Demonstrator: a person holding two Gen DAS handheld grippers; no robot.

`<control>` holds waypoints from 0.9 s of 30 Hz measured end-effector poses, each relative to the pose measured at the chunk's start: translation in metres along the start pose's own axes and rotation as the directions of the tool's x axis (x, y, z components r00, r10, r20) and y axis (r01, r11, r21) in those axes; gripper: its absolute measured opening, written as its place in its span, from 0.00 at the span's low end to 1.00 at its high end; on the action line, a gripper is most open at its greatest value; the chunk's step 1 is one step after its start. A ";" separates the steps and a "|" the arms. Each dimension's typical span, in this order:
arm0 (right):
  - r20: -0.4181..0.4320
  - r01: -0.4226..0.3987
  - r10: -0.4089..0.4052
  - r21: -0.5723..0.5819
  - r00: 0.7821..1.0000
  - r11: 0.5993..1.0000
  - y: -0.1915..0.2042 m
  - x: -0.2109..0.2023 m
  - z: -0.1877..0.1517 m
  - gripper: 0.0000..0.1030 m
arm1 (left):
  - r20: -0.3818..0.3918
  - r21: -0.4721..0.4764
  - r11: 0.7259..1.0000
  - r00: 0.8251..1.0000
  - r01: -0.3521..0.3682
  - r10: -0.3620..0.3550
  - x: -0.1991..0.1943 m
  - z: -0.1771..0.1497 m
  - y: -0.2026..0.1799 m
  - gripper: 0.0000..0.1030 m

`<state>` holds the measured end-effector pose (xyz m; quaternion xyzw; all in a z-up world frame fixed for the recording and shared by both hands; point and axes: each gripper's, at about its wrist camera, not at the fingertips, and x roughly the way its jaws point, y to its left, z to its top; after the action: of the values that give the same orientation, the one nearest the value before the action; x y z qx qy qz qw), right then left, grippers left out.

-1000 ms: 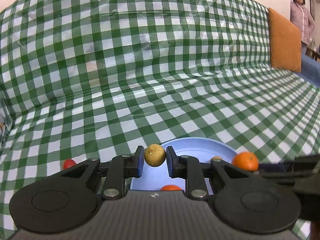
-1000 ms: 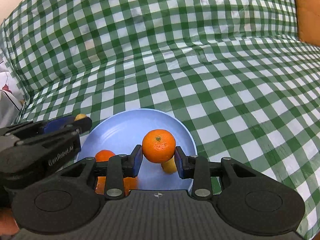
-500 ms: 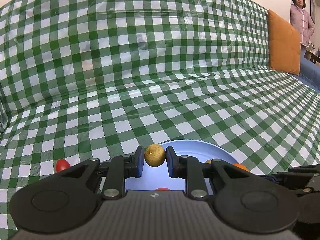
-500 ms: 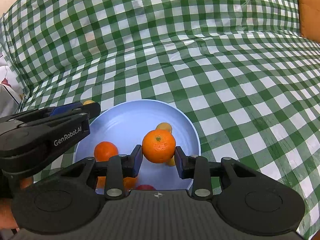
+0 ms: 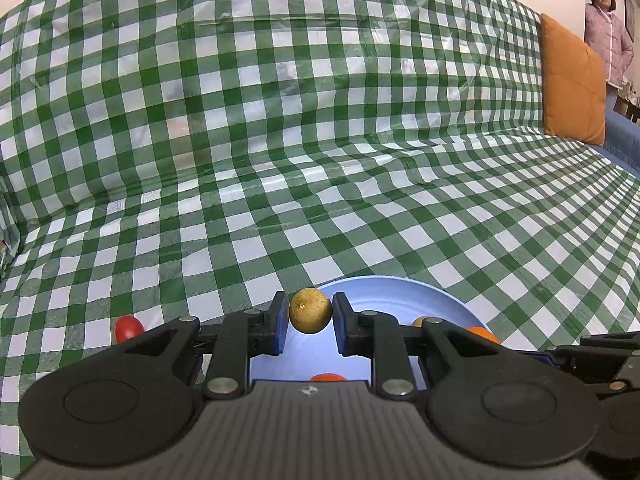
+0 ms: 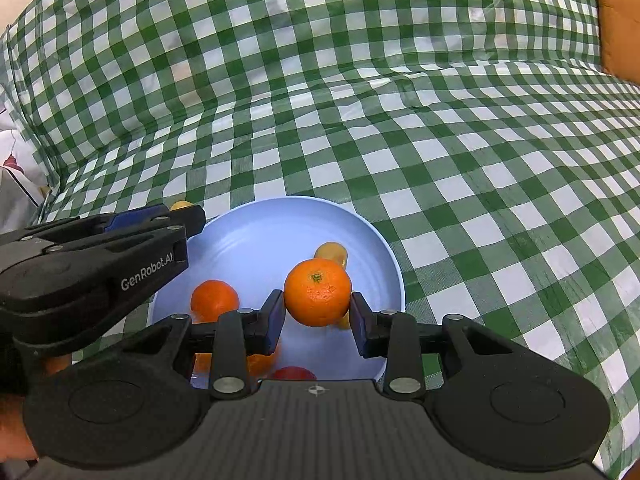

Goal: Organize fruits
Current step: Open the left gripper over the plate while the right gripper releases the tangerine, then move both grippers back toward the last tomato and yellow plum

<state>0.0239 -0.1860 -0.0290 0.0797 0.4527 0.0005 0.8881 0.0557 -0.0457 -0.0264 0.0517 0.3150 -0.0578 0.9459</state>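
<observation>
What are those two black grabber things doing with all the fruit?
A person is sorting fruit into a light blue plate on a green checked cloth. The left gripper pinches a small brownish-yellow fruit over the plate's near-left edge. The right gripper pinches an orange above the plate. Another orange and a small yellow fruit already lie in the plate. A little red fruit sits on the cloth, outside the plate.

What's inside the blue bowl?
In the blue bowl lie an orange, a small yellow fruit and something red near the front. The right gripper and its held orange cover the rest.
</observation>
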 end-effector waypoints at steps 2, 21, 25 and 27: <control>0.008 0.000 0.000 -0.003 1.000 1.000 0.002 -0.001 -0.001 0.36 | 0.001 0.000 1.000 1.000 0.002 -0.002 -0.001 0.000 0.000 0.25; 0.083 0.050 -0.050 0.000 0.995 0.999 0.011 -0.010 -0.004 0.50 | 0.116 -0.090 0.996 0.993 0.026 -0.015 -0.036 0.016 0.028 0.31; 0.130 0.077 -0.076 -0.006 0.989 0.997 0.013 -0.019 -0.005 0.50 | 0.125 -0.150 0.984 0.985 -0.097 0.116 -0.054 0.017 0.076 0.10; 0.169 0.068 -0.065 -0.013 0.983 0.998 0.016 -0.025 -0.006 0.33 | 0.090 -0.260 0.953 0.979 -0.156 0.185 -0.059 0.016 0.118 0.09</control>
<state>0.0055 -0.1716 -0.0103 0.0559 0.3784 -0.0318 0.9234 0.0351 0.0730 0.0287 -0.0449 0.2602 0.0618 0.9625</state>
